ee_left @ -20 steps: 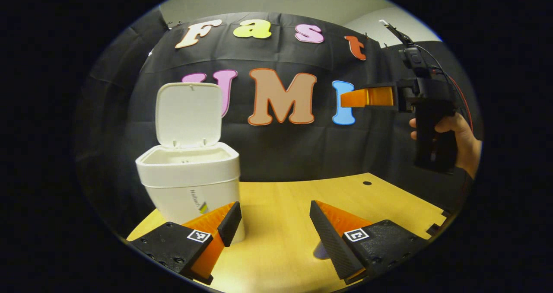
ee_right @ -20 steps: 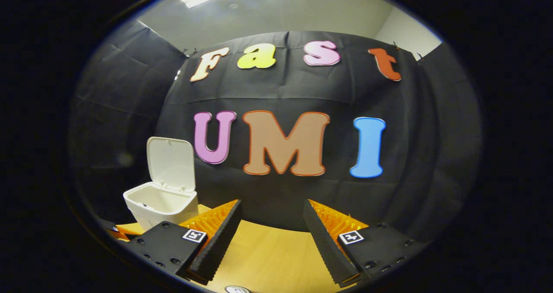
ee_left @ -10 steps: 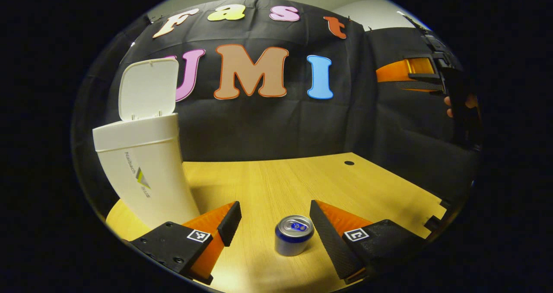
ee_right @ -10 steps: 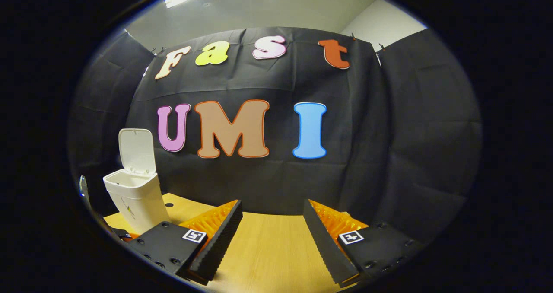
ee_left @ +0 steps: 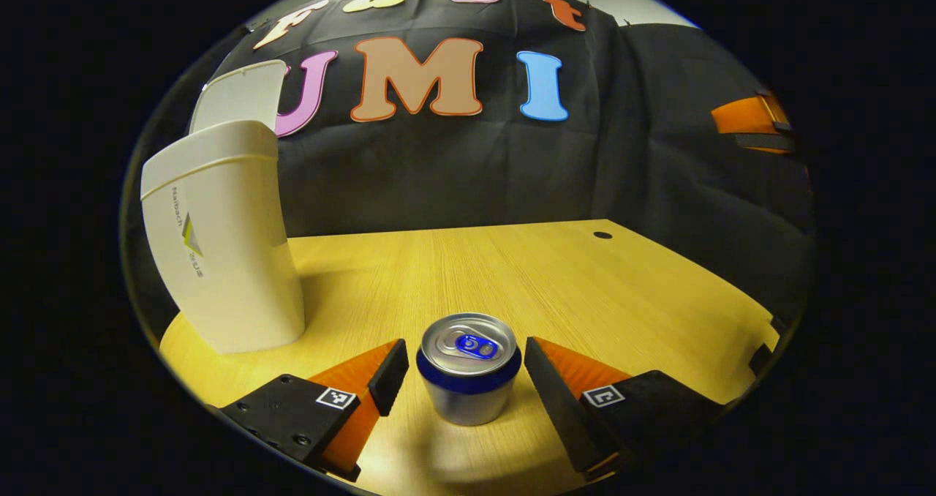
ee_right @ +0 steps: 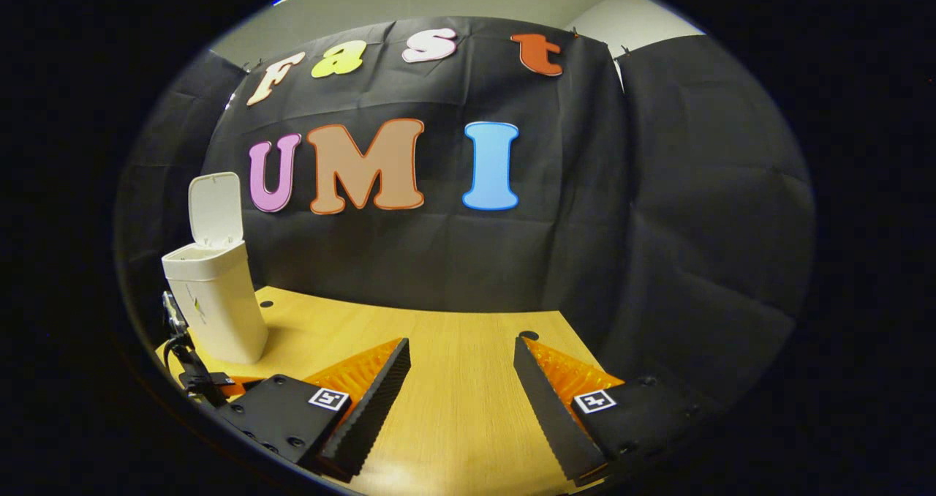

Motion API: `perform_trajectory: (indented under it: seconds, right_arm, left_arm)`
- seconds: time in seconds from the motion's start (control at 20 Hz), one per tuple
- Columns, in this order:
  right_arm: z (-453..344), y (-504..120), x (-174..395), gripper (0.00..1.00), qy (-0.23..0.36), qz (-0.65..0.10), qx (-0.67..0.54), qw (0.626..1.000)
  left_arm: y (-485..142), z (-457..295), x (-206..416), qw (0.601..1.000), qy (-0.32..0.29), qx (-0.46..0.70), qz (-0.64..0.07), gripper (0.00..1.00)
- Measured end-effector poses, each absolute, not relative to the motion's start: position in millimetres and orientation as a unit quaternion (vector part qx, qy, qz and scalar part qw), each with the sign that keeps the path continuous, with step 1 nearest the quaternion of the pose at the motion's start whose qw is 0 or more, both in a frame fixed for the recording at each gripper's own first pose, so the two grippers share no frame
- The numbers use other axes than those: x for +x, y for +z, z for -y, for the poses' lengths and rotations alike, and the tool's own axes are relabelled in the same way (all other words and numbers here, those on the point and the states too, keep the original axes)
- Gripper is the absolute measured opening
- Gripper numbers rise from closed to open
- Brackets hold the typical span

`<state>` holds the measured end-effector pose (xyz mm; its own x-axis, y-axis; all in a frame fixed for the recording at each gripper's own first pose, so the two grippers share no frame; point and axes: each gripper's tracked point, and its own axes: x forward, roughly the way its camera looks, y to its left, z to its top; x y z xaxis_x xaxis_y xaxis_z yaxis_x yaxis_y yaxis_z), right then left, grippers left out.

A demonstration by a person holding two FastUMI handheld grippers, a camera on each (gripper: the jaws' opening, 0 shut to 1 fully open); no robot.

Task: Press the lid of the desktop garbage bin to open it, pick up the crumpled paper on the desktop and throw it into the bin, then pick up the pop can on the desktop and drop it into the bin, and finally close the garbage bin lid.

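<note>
A silver and blue pop can [ee_left: 468,379] stands upright on the wooden desktop [ee_left: 556,276], between the fingers of my left gripper [ee_left: 466,351]. That gripper is open, with a small gap on each side of the can. The white garbage bin [ee_left: 223,240] stands at the left with its lid [ee_left: 238,95] raised. In the right gripper view the bin [ee_right: 213,306] is far off at the left, its lid [ee_right: 216,207] up. My right gripper [ee_right: 461,379] is open above the desktop with nothing between its fingers.
The right gripper [ee_left: 753,119] hangs high at the far right of the left gripper view. Part of the left gripper [ee_right: 191,370] shows beside the bin in the right gripper view. Cable holes [ee_left: 602,235] [ee_right: 528,334] mark the desktop near the black cloth wall.
My left gripper has come down and forward, so the can now stands between its fingers. The right gripper has drawn back from the bin and tilted down toward the desktop.
</note>
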<state>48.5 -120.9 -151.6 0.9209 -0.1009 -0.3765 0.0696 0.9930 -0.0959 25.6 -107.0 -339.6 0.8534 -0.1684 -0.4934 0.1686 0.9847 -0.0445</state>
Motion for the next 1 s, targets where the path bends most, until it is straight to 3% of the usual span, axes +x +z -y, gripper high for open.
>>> perform_trajectory:
  seconds: [0.2, 0.3, 0.4, 0.7, 1.0]
  right_arm:
    - [135, -156, 41, 0.96, -0.052, -0.205, -0.050, 0.976]
    - [138, -154, 43, 0.96, -0.054, -0.202, -0.048, 0.977]
    - [135, -150, 46, 0.96, -0.051, -0.198, -0.044, 0.978]
    - [100, -135, 53, 0.96, -0.026, -0.180, -0.032, 0.983]
    - [54, -117, 65, 1.00, 0.000, -0.154, -0.007, 0.988]
  left_arm:
    - [-354, 107, 33, 0.957, -0.084, -0.007, -0.279, 0.94]
    - [-353, 110, 37, 0.955, -0.087, -0.004, -0.282, 0.78]
    - [-346, 113, 36, 0.955, -0.094, 0.002, -0.282, 0.77]
    - [-244, 95, 59, 0.974, -0.103, 0.007, -0.203, 0.76]
    - [-155, 33, 90, 0.987, -0.064, 0.013, -0.145, 0.76]
